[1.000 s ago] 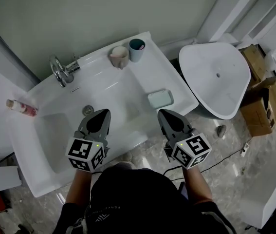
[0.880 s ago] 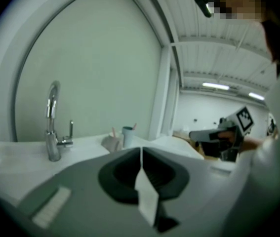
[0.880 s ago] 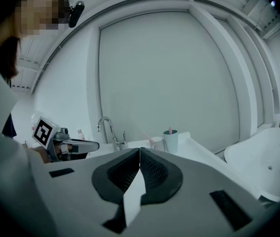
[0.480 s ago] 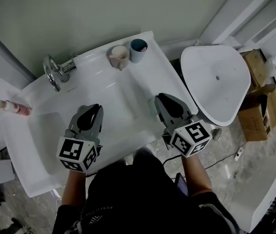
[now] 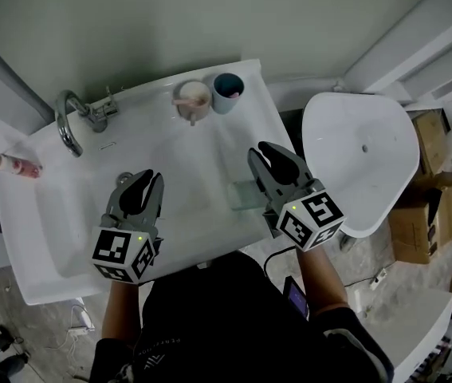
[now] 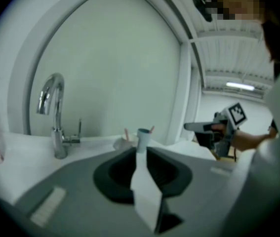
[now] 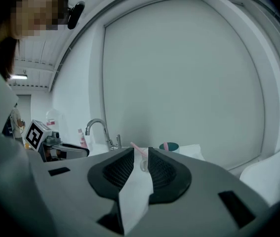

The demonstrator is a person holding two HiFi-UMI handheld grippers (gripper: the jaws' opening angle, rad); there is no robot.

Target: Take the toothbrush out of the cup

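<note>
While both hands are carried forward over the white ceramic washbasin (image 5: 186,162), the jaws of the left gripper (image 5: 140,182) and the right gripper (image 5: 265,153) have just been opening from a closed position. Both are now released, and nothing is held between either pair, only bare basin being seen through the gaps. More ground has been covered by the right gripper, so that the pale green soap dish (image 5: 241,195), fully exposed a second ago, is now partly hidden beneath it.

The slim pink toothbrush (image 7: 136,147) is still standing, tilted, in the pale pink cup (image 5: 197,113) at the back edge of the basin – just beside a teal cup (image 5: 224,104) and to the right of the curved chrome tap (image 5: 69,124). A second pinkish handle appears to rise from the teal cup, though the views are too small for this to be settled.

The pale pink cup is framed almost exactly between the right gripper's jaws in its own view – so this is judged to be the hand being readied for the pick. Both cups remain well apart from the grippers, and the approach is judged to be at an early stage.
</note>
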